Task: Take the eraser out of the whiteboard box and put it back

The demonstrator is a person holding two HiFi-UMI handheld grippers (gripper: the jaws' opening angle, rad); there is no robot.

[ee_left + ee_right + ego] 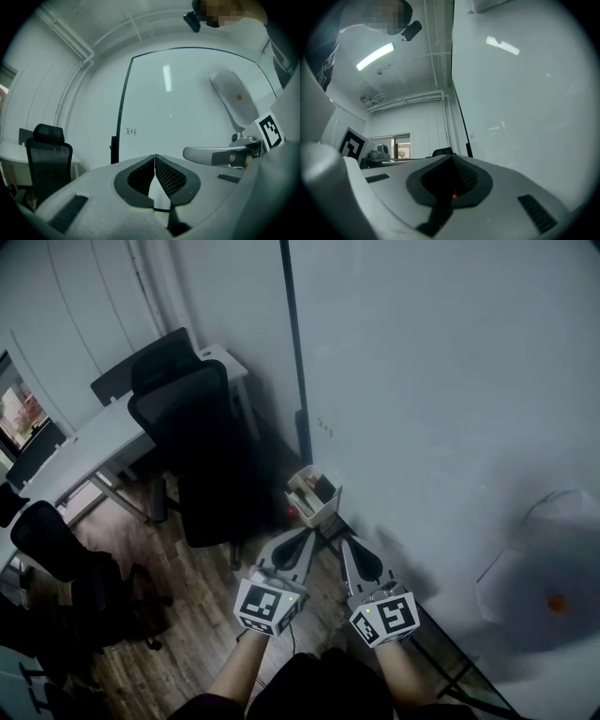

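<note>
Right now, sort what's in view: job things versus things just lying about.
Job: whiteboard box; dark item inside it, possibly the eraser; left gripper; right gripper.
Just around: whiteboard; black office chair; white desk.

both left gripper (302,542) and right gripper (349,549) held side by side, jaws closed, empty.

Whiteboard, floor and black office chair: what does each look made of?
The whiteboard is a smooth, glossy white panel, glass or enamel perhaps; bright reflections show on it. The floor shows brown planks with seams: wood or wood-look laminate. The black office chair is matte, likely fabric or mesh; too dark to be sure.
</note>
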